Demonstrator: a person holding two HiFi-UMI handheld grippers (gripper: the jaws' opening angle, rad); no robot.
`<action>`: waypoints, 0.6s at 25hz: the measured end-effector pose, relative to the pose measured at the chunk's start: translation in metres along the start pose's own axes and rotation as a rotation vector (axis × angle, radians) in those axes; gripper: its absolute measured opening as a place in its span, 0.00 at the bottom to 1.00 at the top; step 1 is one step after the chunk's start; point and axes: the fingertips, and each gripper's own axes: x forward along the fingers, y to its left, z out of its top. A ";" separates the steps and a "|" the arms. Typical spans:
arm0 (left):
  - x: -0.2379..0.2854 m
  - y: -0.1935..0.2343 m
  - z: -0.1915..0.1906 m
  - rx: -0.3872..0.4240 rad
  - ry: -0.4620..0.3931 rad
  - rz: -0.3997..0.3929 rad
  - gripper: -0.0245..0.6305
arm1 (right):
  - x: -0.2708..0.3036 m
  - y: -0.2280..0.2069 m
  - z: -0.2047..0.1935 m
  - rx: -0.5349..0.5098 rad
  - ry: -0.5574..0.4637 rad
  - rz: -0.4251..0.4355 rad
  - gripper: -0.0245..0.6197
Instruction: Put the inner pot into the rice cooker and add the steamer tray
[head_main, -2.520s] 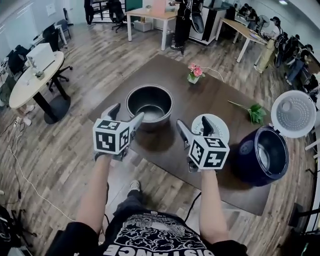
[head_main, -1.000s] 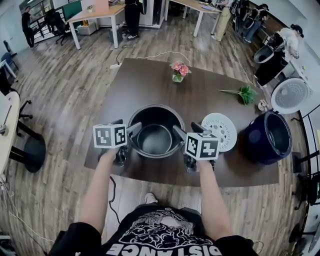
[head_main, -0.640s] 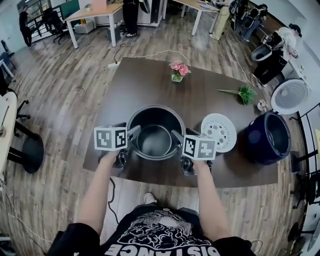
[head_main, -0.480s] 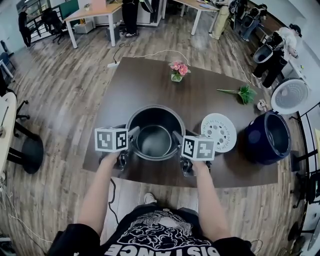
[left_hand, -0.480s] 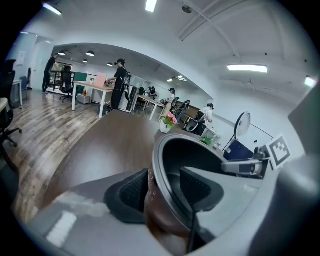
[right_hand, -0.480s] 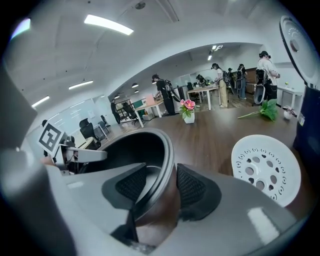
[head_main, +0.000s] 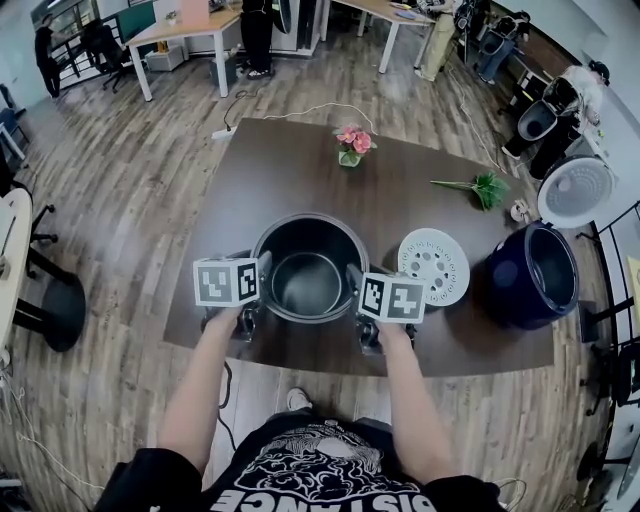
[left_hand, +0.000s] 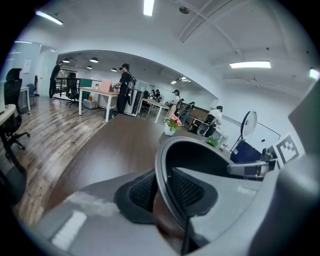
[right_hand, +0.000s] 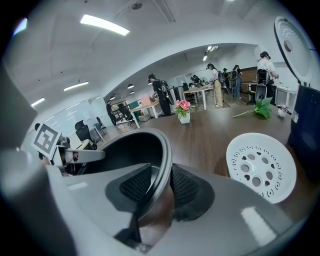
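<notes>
The dark metal inner pot stands upright near the front edge of the brown table. My left gripper straddles its left rim, one pad inside and one outside, and its jaws are closing on the rim. At the right rim, my right gripper does the same, with its jaws closing on the pot wall. The white perforated steamer tray lies flat just right of the pot. Further right stands the dark blue rice cooker, its white lid up.
A small vase of pink flowers stands at the table's far side, and a green sprig lies at the far right. The steamer tray lies between the pot and the cooker. Desks, chairs and people fill the room behind.
Both grippers came from in front of the pot to its rim, one on each side. Their jaws have since narrowed onto the rim, and the right gripper has sunk slightly.
</notes>
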 end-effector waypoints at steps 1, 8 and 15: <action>0.000 -0.002 0.001 -0.001 -0.005 -0.004 0.19 | -0.002 -0.002 0.002 0.005 -0.010 -0.006 0.22; 0.001 -0.033 0.024 0.008 -0.066 -0.060 0.15 | -0.032 -0.021 0.029 0.025 -0.107 -0.047 0.16; 0.013 -0.083 0.042 0.046 -0.088 -0.163 0.15 | -0.076 -0.051 0.046 0.060 -0.197 -0.108 0.16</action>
